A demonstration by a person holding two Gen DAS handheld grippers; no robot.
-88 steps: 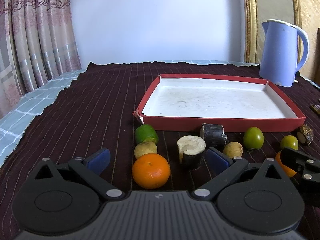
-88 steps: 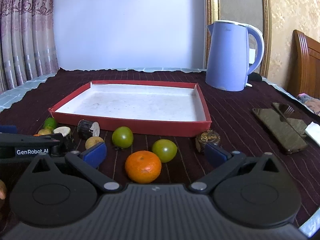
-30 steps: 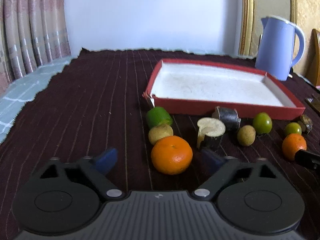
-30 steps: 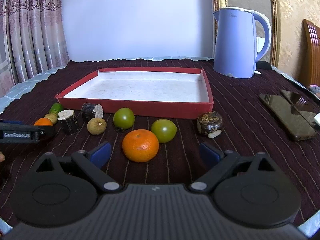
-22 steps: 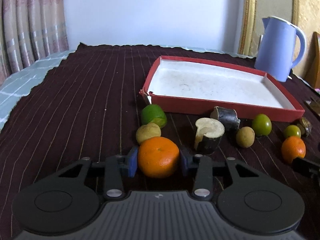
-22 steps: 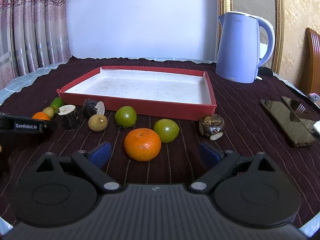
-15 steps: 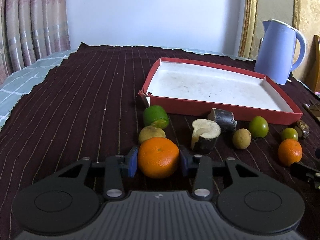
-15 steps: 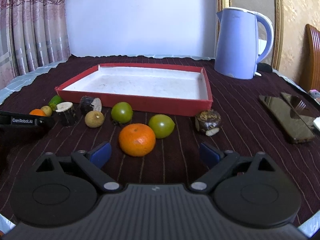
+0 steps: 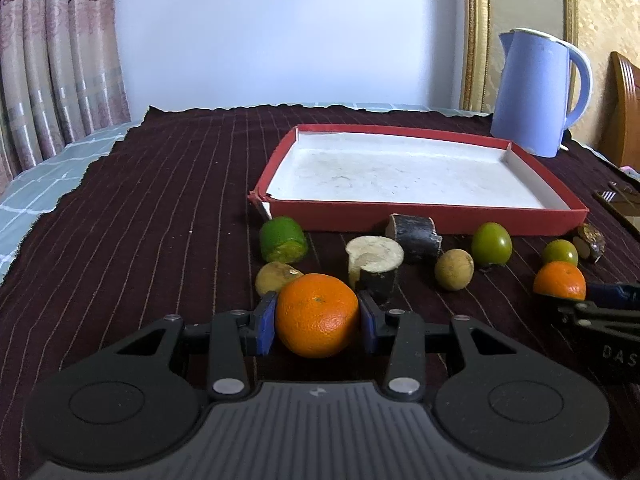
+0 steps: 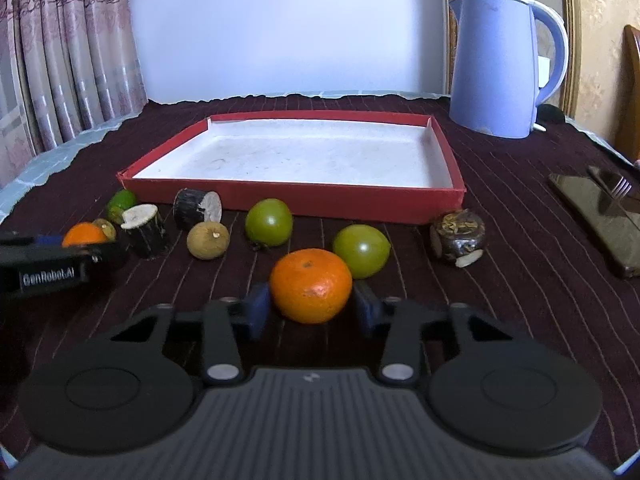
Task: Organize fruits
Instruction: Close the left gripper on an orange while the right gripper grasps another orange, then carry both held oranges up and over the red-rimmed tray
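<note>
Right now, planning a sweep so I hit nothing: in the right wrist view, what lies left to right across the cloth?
far orange → pale-topped stem piece → longan → near orange → knobbly brown chunk → phone

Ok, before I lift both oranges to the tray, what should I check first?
1. Left hand-held gripper shut on left orange: ok, pads touch both sides.
2. Right hand-held gripper gripping right orange: cannot tell, contact blurred.
3. Red tray has free space: ok, nothing inside.
4. Cut stump clear of left hand-held gripper: cannot tell, very close.
5. Green fruit clear of right orange: cannot tell, they overlap in view.
</note>
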